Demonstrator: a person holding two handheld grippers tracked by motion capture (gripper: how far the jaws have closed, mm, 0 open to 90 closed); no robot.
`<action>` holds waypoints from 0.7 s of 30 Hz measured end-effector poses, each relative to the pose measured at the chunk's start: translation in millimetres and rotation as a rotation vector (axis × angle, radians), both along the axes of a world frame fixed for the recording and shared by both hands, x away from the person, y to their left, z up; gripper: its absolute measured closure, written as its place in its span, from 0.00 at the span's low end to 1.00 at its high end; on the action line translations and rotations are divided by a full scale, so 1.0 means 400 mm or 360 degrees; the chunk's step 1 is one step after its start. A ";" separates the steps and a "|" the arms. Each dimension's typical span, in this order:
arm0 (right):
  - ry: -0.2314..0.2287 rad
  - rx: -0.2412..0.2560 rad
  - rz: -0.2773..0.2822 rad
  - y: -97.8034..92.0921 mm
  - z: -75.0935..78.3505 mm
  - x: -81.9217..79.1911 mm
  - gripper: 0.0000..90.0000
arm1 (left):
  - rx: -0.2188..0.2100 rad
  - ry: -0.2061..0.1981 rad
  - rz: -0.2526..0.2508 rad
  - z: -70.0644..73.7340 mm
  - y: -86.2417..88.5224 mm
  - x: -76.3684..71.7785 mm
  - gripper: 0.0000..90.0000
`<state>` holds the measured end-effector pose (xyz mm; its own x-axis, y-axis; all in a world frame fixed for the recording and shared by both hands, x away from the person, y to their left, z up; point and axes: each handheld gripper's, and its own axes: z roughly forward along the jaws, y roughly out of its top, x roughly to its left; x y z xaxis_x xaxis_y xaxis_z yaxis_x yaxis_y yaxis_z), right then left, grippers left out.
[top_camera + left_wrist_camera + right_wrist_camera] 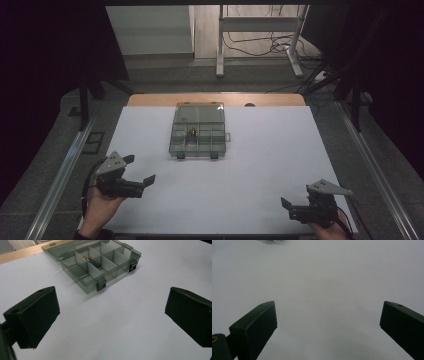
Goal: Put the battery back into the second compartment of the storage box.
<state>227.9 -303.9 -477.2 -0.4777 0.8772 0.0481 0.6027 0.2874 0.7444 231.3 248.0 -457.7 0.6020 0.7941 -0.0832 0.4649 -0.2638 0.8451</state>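
White table [250, 165] carries the compartment box [197, 136], well ahead of both wide-spread, empty grippers [140, 172] [286, 207].

I count one clear compartment box [197, 131] with its lid open, one small brass-coloured item [191, 132] in a middle compartment, two grippers, left [140, 172] and right [286, 208], and one white table [225, 190].

Your left gripper [140, 171] and right gripper [286, 209] are both matte black, each topped with a grey three-cornered plate. Jaws are flat rectangular black blocks with small round screw holes near the edges. Black cable trails off each one by your hands.
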 end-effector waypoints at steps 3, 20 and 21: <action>0.0000 -0.0002 0.0000 0.000 0.000 0.000 0.01 | -0.0035 -0.0022 0.0030 -0.006 0.018 -0.023 0.00; 0.0000 -0.0006 -0.0001 0.001 0.000 0.000 0.01 | -0.0049 -0.0036 0.0121 -0.062 0.062 -0.112 0.00; 0.0000 -0.0006 -0.0002 0.001 0.000 0.000 0.01 | -0.0036 -0.0033 0.0128 -0.065 0.063 -0.117 0.00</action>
